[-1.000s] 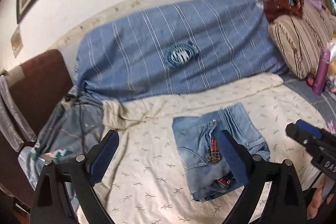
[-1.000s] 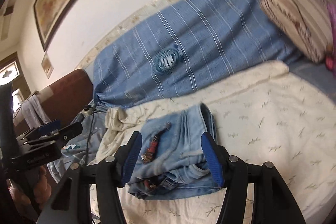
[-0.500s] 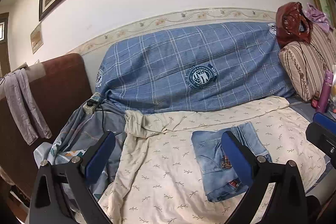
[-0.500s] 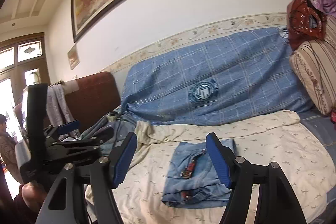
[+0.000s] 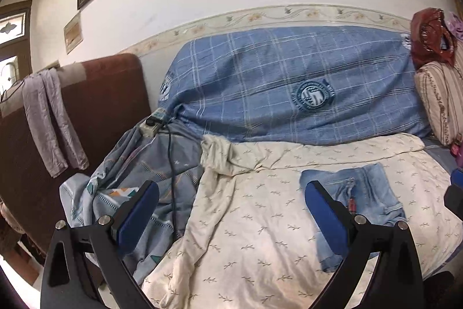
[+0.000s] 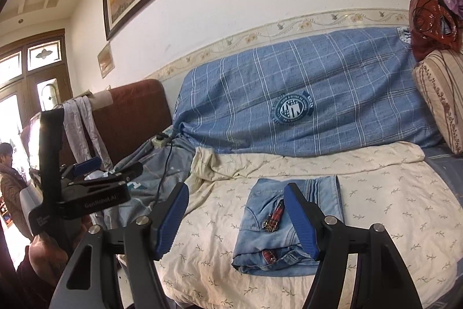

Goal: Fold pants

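Note:
The pants, light blue jeans [image 6: 324, 193], lie folded into a compact rectangle on the cream sheet [image 6: 390, 193], with a red-trimmed patch on top. My right gripper [image 6: 235, 219] hovers in front of them, drawn back, open and holding nothing. In the left wrist view the jeans [image 5: 367, 190] sit to the right behind the right finger. My left gripper [image 5: 231, 210] is wide open and holds nothing. It also shows at the left of the right wrist view, the left gripper [image 6: 110, 167] held in a hand. The right gripper's tip [image 5: 455, 190] peeks in at the right edge.
A blue checked cover [image 5: 289, 89] drapes the sofa back. A striped pillow [image 6: 442, 94] with a red bag [image 6: 431, 19] stands right. A power strip [image 5: 153, 123] with its cable lies on a grey-blue quilt [image 5: 144, 164]. A person [image 6: 8, 173] stands far left.
Both grippers have pulled back from the jeans and tilted up, so the jeans look smaller and more wall shows. The right jaws stand a little wider than a second ago.

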A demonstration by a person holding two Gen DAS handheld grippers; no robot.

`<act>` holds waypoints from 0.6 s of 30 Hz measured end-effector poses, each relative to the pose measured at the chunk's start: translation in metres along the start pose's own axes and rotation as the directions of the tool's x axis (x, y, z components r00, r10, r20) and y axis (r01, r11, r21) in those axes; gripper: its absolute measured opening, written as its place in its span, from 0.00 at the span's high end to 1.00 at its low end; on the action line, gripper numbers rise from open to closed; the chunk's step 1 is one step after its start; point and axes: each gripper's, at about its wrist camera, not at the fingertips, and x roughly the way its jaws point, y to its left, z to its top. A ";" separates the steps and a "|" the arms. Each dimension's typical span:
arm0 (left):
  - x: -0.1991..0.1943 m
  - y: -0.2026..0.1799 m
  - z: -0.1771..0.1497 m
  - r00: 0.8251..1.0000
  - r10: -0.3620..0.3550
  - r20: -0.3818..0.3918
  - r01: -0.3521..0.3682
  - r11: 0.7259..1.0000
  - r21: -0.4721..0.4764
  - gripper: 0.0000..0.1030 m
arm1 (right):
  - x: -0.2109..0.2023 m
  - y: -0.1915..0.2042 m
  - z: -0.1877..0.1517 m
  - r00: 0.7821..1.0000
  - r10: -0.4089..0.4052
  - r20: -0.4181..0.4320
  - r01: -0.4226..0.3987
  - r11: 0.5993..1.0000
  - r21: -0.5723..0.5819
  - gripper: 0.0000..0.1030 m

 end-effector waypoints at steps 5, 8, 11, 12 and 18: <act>0.010 0.010 -0.003 1.000 0.018 -0.018 -0.018 1.000 -0.018 0.02 | 0.011 -0.001 -0.004 1.000 0.004 -0.029 -0.004 1.000 0.006 0.31; 0.014 0.014 -0.003 1.000 0.017 -0.027 -0.018 0.999 -0.028 0.02 | 0.016 -0.002 -0.005 0.999 0.006 -0.043 -0.005 1.000 0.006 0.31; 0.018 0.015 -0.005 0.999 0.019 -0.038 -0.020 0.999 -0.032 0.02 | 0.021 -0.002 -0.006 0.998 0.005 -0.055 -0.004 1.000 0.004 0.31; 0.019 0.016 -0.005 0.999 0.019 -0.040 -0.020 0.999 -0.031 0.02 | 0.022 -0.002 -0.007 0.998 0.005 -0.059 -0.005 1.000 0.002 0.31; 0.026 0.017 -0.007 0.998 0.018 -0.053 -0.020 0.999 -0.031 0.02 | 0.029 -0.006 -0.009 0.997 0.008 -0.080 -0.007 1.000 0.011 0.31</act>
